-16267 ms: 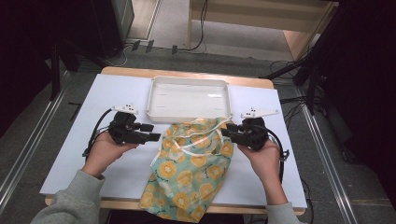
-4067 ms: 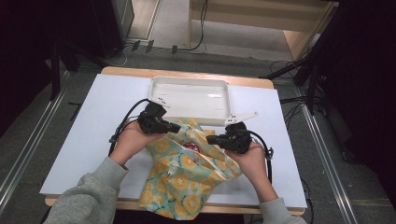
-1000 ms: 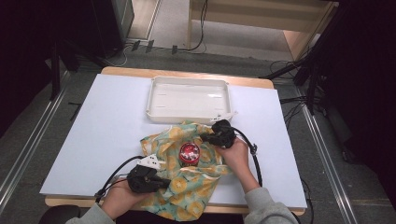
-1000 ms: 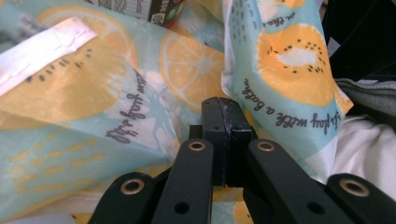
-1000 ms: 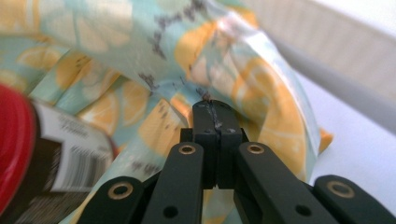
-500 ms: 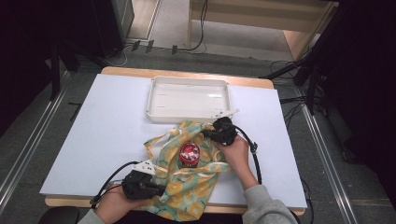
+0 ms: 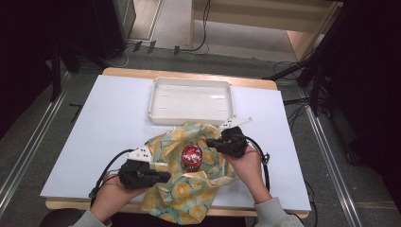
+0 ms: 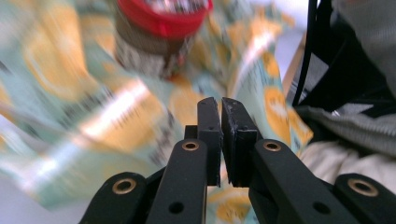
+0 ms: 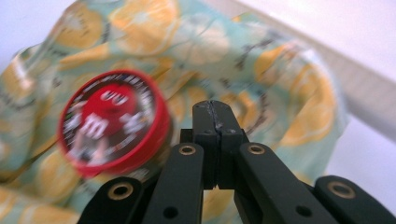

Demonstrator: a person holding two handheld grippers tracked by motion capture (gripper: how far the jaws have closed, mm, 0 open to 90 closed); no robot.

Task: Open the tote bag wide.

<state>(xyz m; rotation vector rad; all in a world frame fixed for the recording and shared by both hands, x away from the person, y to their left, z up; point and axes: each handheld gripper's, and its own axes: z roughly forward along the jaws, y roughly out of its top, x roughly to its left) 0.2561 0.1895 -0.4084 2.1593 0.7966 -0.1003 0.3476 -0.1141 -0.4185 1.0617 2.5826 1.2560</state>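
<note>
Claws: left claw (image 7: pixel 163 176) and right claw (image 7: pixel 211 142) are both clenched; the left gripper view shows a hairline gap between its jaws, the right gripper view shows its jaws pressed flat together.
Grip: no fabric is visible between either pair of jaws, so whether either claw pinches the cloth (image 7: pixel 208 189) I cannot tell; from the high view each tip lies at the cloth's edge.
Jar: red-lidded jar (image 7: pixel 191 156) stands upright on the cloth between the two claws, just ahead of each, its lid (image 9: pixel 114 122) facing up.
Cloth: rumpled, bunched up around the jar, its near end hanging over the counter's (image 7: pixel 85 142) front edge.
Tray: white tray (image 7: pixel 158 101), beyond the right claw, just past the cloth's far edge.
Risk, tipping: a pull on one side of the cloth alone would likely drag the base from under the jar and topple it.
Risk, slipping: thin fabric could slide out of clenched jaws, dropping a lifted corner.
Risk, snagging: a trailing cable (image 7: pixel 106 171) by the left claw might catch the cloth.
</note>
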